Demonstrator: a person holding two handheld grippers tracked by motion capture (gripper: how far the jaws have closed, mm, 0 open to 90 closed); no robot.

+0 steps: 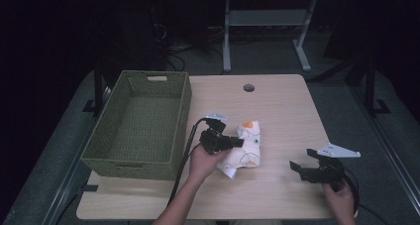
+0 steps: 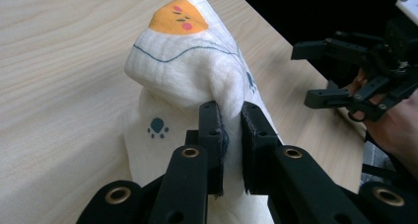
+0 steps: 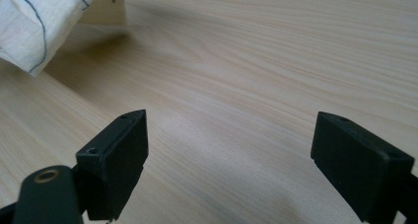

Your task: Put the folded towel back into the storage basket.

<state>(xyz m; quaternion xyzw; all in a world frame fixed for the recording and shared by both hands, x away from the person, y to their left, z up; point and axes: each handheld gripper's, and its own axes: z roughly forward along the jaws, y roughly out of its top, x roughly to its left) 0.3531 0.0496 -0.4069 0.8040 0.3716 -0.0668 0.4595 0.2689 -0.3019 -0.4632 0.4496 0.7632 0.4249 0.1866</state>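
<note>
Left claw (image 2: 230, 135) pinches cloth (image 2: 190, 66), seemingly lengthwise toward table's far edge.

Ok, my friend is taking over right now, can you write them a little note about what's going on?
Left gripper: shut on a fold of the cloth.
Right gripper: open, holding nothing, low over the table to the right of the cloth.
Cloth: bunched up in the middle of the table, beside the green basket.
Done: cloth is pinched.
Left: probably moving it into the basket, which looks empty.
</note>
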